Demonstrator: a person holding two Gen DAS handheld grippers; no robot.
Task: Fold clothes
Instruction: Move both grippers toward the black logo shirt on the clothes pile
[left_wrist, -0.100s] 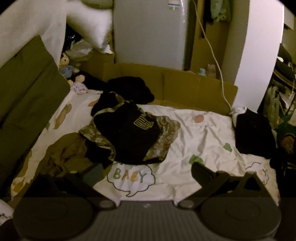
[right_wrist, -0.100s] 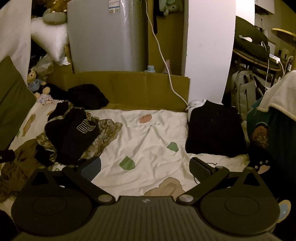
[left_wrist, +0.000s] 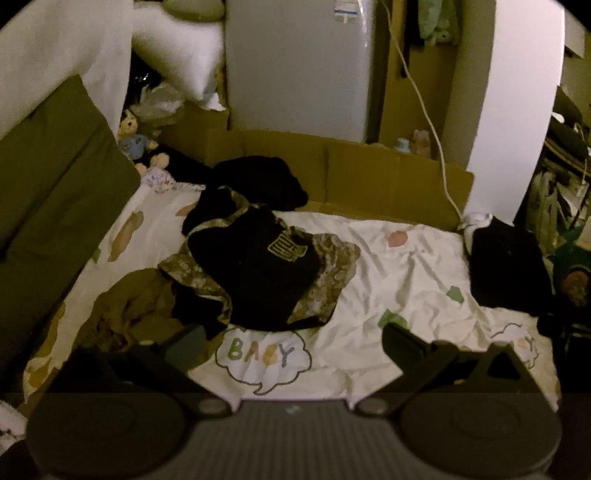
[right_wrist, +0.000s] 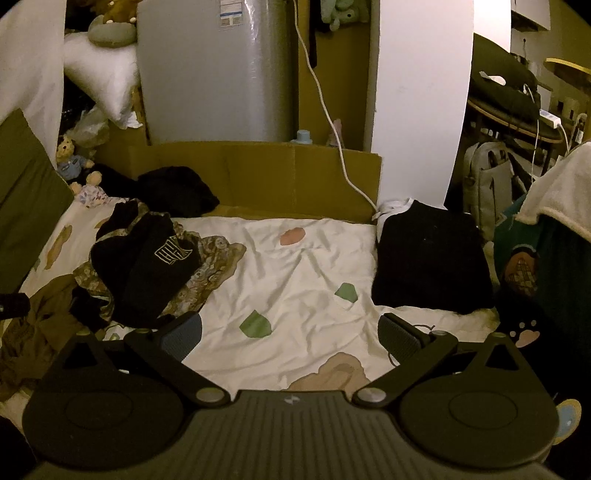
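Observation:
A heap of unfolded clothes lies on the left of the white patterned bed sheet (left_wrist: 399, 273): a black top with a gold emblem (left_wrist: 266, 273) over camouflage cloth (left_wrist: 328, 273), a brown garment (left_wrist: 133, 302) beside it, and a black garment (left_wrist: 266, 181) behind. The same black top (right_wrist: 147, 266) shows in the right wrist view. A folded black garment (right_wrist: 428, 258) sits at the sheet's right edge, also seen as the folded garment (left_wrist: 506, 269). My left gripper (left_wrist: 291, 339) hovers open just before the heap. My right gripper (right_wrist: 290, 334) is open over bare sheet (right_wrist: 295, 273).
A cardboard wall (right_wrist: 266, 177) edges the far side of the bed, with a grey appliance (right_wrist: 214, 74) and a white cable (right_wrist: 325, 110) behind. An olive cushion (left_wrist: 59, 192) lines the left. Stuffed toys (left_wrist: 136, 144) sit at the far left corner. Bags and clutter (right_wrist: 491, 184) stand on the right.

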